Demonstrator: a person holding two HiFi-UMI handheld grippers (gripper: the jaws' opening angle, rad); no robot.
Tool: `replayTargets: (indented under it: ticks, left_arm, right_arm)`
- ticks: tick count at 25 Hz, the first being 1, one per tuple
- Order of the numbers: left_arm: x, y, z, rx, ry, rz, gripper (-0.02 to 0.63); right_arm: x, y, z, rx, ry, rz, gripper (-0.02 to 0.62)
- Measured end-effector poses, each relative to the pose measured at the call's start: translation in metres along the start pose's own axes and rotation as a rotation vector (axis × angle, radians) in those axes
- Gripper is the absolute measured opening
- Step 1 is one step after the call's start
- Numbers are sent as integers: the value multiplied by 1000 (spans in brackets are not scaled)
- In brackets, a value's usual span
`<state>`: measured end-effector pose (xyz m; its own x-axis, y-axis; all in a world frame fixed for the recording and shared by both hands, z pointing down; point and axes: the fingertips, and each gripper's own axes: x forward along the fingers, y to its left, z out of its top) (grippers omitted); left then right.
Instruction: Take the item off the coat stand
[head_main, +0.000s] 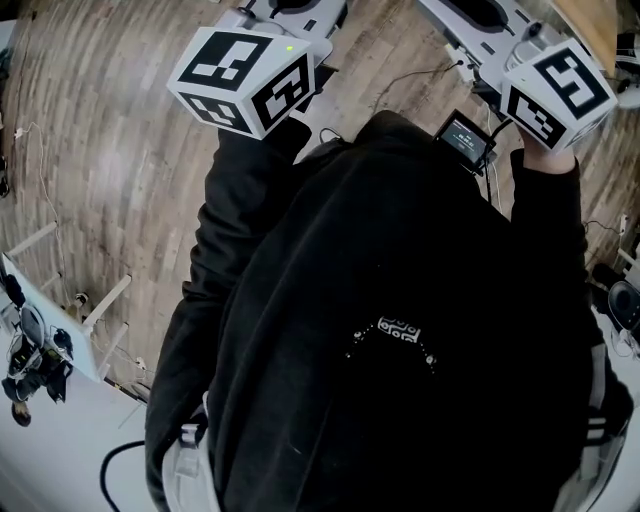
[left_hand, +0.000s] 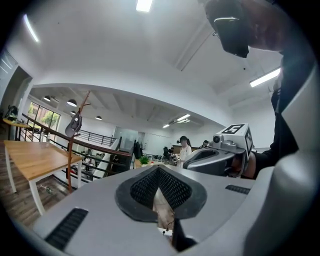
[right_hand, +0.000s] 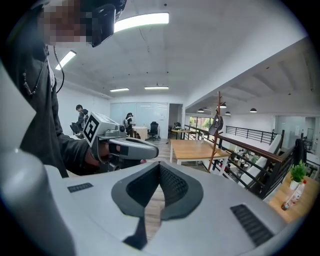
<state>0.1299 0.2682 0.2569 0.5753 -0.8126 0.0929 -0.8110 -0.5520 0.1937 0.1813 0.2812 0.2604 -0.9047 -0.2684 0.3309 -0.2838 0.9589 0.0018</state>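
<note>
The left gripper (left_hand: 159, 172) and right gripper (right_hand: 159, 170) were clenched on nothing and held forward, apparently for approach. A dark item (right_hand: 216, 125) hung on the slender reddish-brown wooden coat stand (right_hand: 216, 149) at two o'clock, well apart.

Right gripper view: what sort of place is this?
Likely an open-plan office, perhaps on a mezzanine floor: a long wooden table, a black railing along the edge, people standing by desks at the back, and a strip light overhead.

Left tool (left_hand: 160, 171) jaws together, empty, right tool (right_hand: 160, 167) beside it likewise
</note>
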Motion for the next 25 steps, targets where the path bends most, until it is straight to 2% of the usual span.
replayTargets:
  ticks: [11, 19, 25]
  left_arm:
    - [-17, 72, -18, -79, 12, 68, 4]
    - [-20, 102, -2, -38, -4, 125, 3]
    - [1, 112, 6, -14, -8, 120, 3]
  right_arm:
    - [75, -16, 6, 18, 45, 62, 17]
    - [102, -23, 23, -14, 6, 105, 17]
    - [107, -46, 25, -5, -17, 109, 17]
